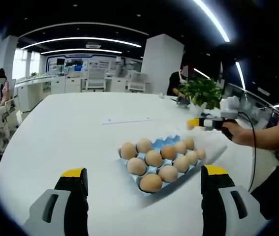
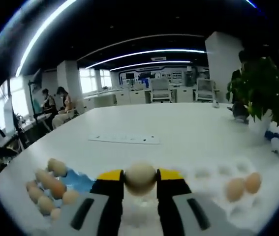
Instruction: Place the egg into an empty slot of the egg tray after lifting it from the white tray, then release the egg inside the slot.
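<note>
Matt, smooth-shelled eggs (image 1: 153, 158) sit in a blue moulded egg tray (image 1: 171, 141) on a glossy white table (image 1: 80, 132).

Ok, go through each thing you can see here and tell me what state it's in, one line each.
Left gripper: open, holding nothing, above the table.
Right gripper: shut on an egg, lifted off the table.
Blue egg tray: mostly filled with eggs, some blue slots bare at its far edge.
White tray: two eggs in it, other slots bare.
Potted plant: upright on the table.
</note>
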